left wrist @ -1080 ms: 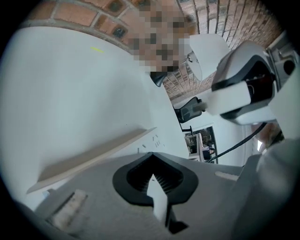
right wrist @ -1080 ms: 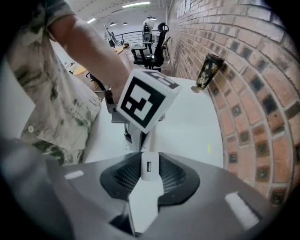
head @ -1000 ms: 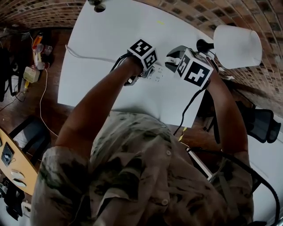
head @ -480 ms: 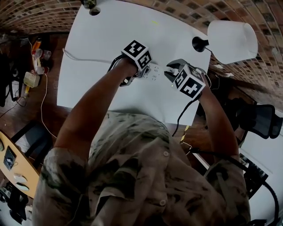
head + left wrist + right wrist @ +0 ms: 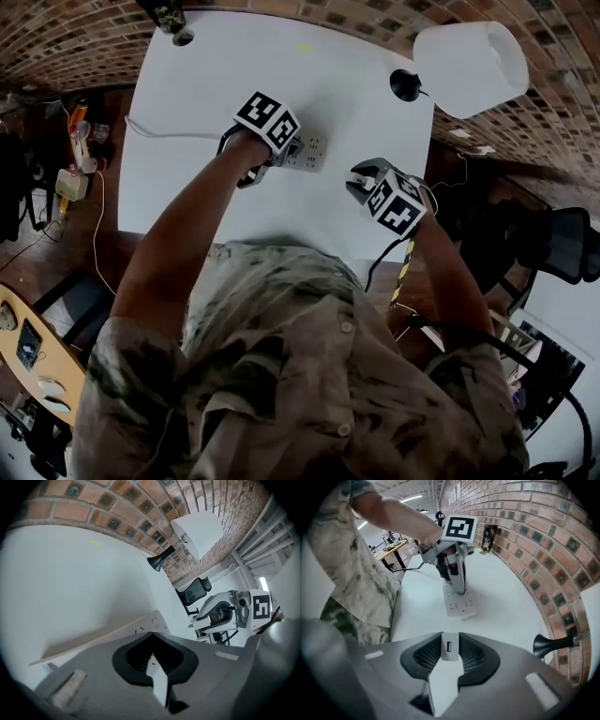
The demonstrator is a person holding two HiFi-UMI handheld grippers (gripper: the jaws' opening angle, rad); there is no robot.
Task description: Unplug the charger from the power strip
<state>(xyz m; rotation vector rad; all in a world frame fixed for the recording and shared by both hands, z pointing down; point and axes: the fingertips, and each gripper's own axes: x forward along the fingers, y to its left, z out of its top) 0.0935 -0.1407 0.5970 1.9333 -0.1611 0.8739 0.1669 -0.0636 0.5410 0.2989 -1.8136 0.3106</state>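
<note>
The white power strip (image 5: 311, 153) lies on the white table (image 5: 216, 84); no plug shows in its sockets in the right gripper view (image 5: 459, 603). My left gripper (image 5: 284, 150) is shut, its tips pressing down on the strip's near end (image 5: 458, 581). In the left gripper view only the strip's edge (image 5: 117, 634) shows beyond the shut left gripper (image 5: 152, 656). My right gripper (image 5: 364, 180) hovers to the right of the strip, apart from it. It is shut on a small white charger (image 5: 450, 649), USB port facing the camera.
A white-shaded lamp (image 5: 469, 56) with a black base (image 5: 406, 84) stands at the table's far right corner. A dark vase (image 5: 490, 537) sits by the brick wall. The strip's white cord (image 5: 159, 131) runs left. A black cable (image 5: 384, 262) hangs off the near right edge.
My right gripper has pulled back from the power strip toward the near right table edge, its jaws still shut. The left gripper has stayed pressed on the strip.
</note>
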